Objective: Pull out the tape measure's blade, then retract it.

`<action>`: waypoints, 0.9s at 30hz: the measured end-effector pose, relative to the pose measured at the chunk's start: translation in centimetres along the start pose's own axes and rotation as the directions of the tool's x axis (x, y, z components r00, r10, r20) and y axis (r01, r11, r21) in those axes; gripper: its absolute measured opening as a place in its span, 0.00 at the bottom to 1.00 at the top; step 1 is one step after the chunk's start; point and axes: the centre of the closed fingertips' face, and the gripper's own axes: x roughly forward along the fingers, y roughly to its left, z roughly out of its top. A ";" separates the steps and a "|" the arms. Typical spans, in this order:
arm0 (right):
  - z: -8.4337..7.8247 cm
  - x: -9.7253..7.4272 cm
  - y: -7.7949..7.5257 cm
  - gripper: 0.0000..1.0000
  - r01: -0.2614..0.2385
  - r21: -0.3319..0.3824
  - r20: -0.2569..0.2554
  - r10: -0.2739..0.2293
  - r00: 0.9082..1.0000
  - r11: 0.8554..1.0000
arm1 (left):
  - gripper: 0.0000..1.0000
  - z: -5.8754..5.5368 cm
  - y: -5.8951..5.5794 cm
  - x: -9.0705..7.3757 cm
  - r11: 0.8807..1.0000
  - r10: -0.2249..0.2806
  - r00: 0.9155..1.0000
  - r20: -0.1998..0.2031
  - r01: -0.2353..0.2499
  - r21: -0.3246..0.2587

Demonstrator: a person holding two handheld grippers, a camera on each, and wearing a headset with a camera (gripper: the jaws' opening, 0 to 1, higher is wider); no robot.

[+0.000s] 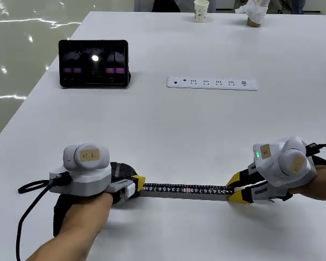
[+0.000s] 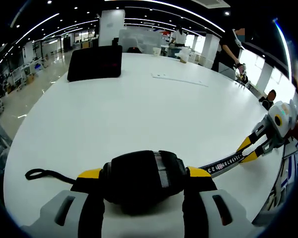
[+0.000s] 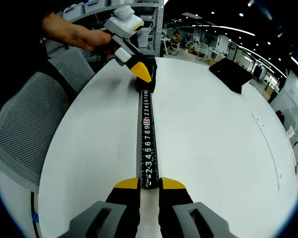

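The left tool (image 2: 144, 173) clamped the tape measure case (image 1: 122, 169) near-left on counter (image 1: 195, 125); right tool (image 3: 149, 183) pinched the blade (image 3: 147, 134) tip near-right, blade flat btwn them, numbers up. Case looked rigid, chunky, good to grip by its sides; blade thin, springy, prob. slick w/ spring pull, so hold firmly at tip.

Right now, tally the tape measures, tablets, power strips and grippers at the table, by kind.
tape measure: 1
tablet: 1
power strip: 1
grippers: 2 (left gripper, right gripper)
Total: 5
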 end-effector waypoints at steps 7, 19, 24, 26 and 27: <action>0.8 0.6 0.0 0.10 -0.008 -0.003 0.006 0.008 1.000 1.000 | 0.59 0.0 0.0 0.0 1.000 -0.004 1.000 -0.003 0.004 -0.004; 1.6 1.2 0.0 0.10 -0.014 -0.008 0.012 0.014 1.000 1.000 | 0.59 -0.1 0.0 0.1 1.000 -0.010 1.000 -0.005 0.010 -0.008; 1.8 1.5 0.0 0.10 -0.015 -0.006 0.015 0.015 1.000 1.000 | 0.59 -0.1 0.0 0.1 1.000 -0.011 1.000 -0.007 0.011 -0.006; 1.9 1.6 0.0 0.10 -0.015 -0.007 0.015 0.015 1.000 1.000 | 0.59 -0.1 0.0 0.1 1.000 -0.010 1.000 -0.007 0.010 -0.006; 2.0 1.6 0.0 0.11 -0.015 -0.007 0.016 0.015 1.000 1.000 | 0.59 -0.1 0.0 0.1 1.000 -0.011 1.000 -0.008 0.011 -0.006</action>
